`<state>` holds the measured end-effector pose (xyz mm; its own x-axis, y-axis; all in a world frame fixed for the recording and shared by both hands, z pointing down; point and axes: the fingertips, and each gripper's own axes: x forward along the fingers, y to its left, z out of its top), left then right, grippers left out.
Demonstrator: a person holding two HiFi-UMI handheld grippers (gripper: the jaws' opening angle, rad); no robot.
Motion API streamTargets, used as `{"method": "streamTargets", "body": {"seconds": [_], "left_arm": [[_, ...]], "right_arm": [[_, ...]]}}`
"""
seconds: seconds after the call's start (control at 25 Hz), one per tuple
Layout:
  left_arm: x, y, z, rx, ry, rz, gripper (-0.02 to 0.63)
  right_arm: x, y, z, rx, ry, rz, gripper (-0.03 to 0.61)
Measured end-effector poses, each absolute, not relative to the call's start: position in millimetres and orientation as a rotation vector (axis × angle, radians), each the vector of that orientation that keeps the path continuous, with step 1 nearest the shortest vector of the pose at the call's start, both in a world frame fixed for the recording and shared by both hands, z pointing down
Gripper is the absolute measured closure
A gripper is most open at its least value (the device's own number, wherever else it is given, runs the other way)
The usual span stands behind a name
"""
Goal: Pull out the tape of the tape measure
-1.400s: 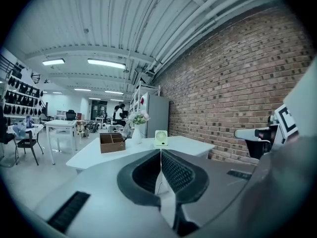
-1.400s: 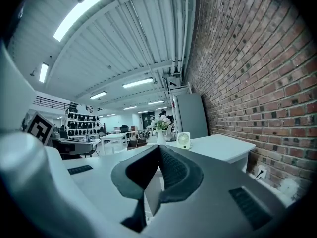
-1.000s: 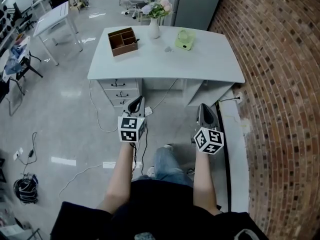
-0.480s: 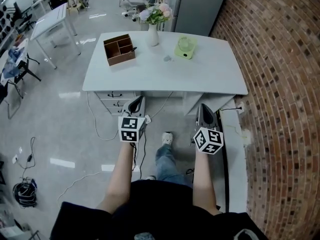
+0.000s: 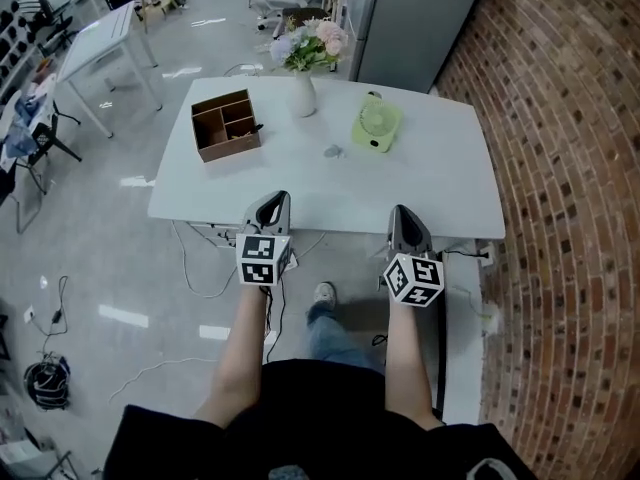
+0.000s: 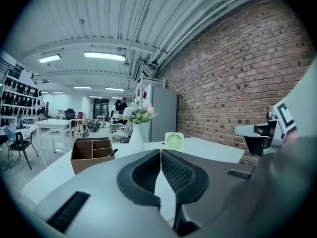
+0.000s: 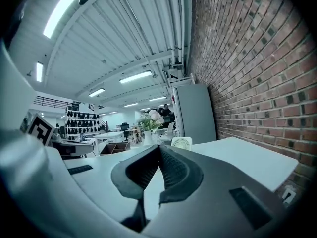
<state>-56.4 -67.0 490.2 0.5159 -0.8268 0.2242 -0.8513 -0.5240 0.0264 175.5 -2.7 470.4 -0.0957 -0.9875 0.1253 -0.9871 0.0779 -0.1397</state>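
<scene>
A small grey object (image 5: 332, 151), possibly the tape measure, lies on the white desk (image 5: 430, 183) between the vase and the green fan. It is too small to identify. My left gripper (image 5: 270, 201) and right gripper (image 5: 402, 214) are held side by side at the desk's near edge, well short of that object. In the left gripper view the left gripper (image 6: 160, 150) has its jaws together with nothing between them. The right gripper (image 7: 158, 147) is likewise shut and empty in its own view. Neither gripper view shows the grey object.
On the desk stand a brown compartment box (image 5: 225, 124), a white vase of flowers (image 5: 303, 90) and a green mini fan (image 5: 376, 125). A brick wall (image 5: 560, 168) runs along the right and a grey cabinet (image 5: 420, 18) stands behind the desk. Cables lie on the floor (image 5: 190, 268).
Both grippers and the person have moved forward toward the desk. The desk now sits nearer, with the gripper tips over its near edge. The jaws stayed shut.
</scene>
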Motion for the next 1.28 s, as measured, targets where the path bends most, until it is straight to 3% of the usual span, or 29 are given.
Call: {"method": "streamTargets", "body": {"seconds": [0.44, 1.12, 1.2, 1.28], "left_arm": [[-4.6, -197.3, 498.8, 2.574, -1.514, 0.346, 0.589], [31.4, -271.7, 552.2, 2.612, -1.281, 0.508, 0.588], [41.6, -273.8, 566.0, 2.633, -1.193, 0.551, 0.554], [51.9, -274.2, 582.6, 2.65, -1.091, 0.616, 0.451]], "right_arm": [[199.9, -163.5, 480.2, -1.963, 2.49, -0.367, 0.575], [195.2, -240.9, 510.6, -1.933, 2.604, -0.46, 0.575], [195.4, -245.1, 516.7, -1.931, 2.618, -0.478, 0.575], [195.9, -249.4, 522.3, -1.93, 2.63, -0.496, 0.575]]}}
